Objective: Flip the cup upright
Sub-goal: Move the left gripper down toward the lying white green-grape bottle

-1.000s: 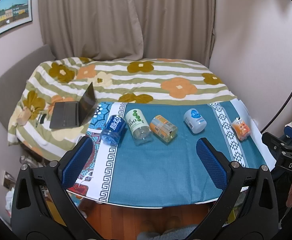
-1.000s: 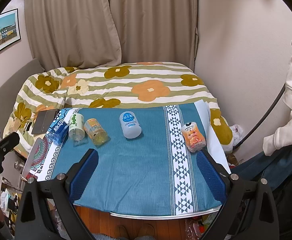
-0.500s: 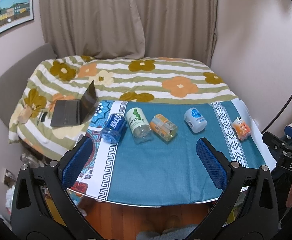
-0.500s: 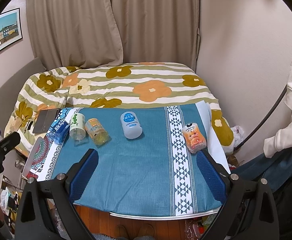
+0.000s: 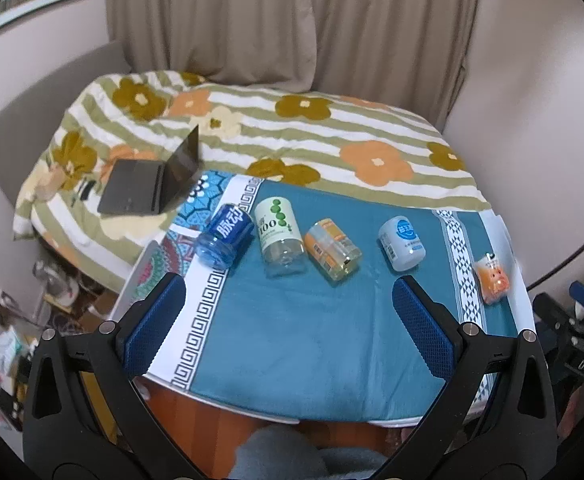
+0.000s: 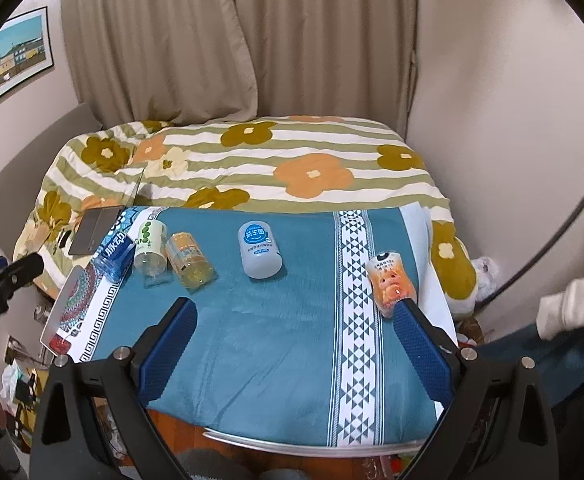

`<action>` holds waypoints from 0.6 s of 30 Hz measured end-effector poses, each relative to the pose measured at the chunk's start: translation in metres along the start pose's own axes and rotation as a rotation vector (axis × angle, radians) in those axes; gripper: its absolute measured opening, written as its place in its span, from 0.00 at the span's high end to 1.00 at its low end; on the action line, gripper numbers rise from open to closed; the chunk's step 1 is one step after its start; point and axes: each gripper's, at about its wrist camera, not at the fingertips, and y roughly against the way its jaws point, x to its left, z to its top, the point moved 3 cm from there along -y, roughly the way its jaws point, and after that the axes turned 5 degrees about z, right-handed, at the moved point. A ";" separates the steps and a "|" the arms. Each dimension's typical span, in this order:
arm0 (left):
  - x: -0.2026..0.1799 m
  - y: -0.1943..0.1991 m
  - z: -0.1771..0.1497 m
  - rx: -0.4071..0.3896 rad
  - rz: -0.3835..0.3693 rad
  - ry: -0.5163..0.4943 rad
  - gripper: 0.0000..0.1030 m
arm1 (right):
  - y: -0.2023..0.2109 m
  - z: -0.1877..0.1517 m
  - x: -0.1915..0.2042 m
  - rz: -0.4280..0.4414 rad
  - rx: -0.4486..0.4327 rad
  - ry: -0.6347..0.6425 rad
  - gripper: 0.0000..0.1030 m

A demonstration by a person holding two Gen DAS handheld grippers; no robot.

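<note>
Several cups lie on their sides in a row on the blue tablecloth (image 5: pixel 312 340): a blue cup (image 5: pixel 224 236), a white cup with green dots (image 5: pixel 279 230), an orange cup (image 5: pixel 332 250), a white cup with a blue label (image 5: pixel 402 243) and a small orange cup (image 5: pixel 491 282) at the right edge. In the right wrist view they are the blue cup (image 6: pixel 112 256), green-dot cup (image 6: pixel 150 246), orange cup (image 6: pixel 188 258), white cup (image 6: pixel 259 249) and small orange cup (image 6: pixel 391 282). My left gripper (image 5: pixel 288 326) and right gripper (image 6: pixel 294 350) are open and empty above the table's near edge.
A bed with a flowered, striped quilt (image 5: pixel 312 128) lies behind the table. An open laptop (image 5: pixel 152 184) sits on the bed at the left. Curtains (image 6: pixel 244 40) hang behind. Clutter lies on the floor at the left (image 5: pixel 32 320). The table's front edge (image 6: pixel 312 446) is near.
Both grippers have moved a little closer to the table and tilted down. The cups have not moved.
</note>
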 end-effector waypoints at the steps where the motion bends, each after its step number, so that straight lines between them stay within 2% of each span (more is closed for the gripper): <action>1: -0.001 -0.006 0.002 0.012 0.002 0.004 0.00 | -0.004 0.001 -0.003 0.004 0.008 0.003 0.05; 8: -0.003 -0.058 0.017 0.094 0.006 0.030 0.00 | -0.042 0.008 -0.015 0.031 0.066 -0.008 0.05; 18: 0.002 -0.163 0.041 0.277 -0.017 0.054 0.00 | -0.099 0.034 -0.023 -0.009 0.129 -0.057 0.05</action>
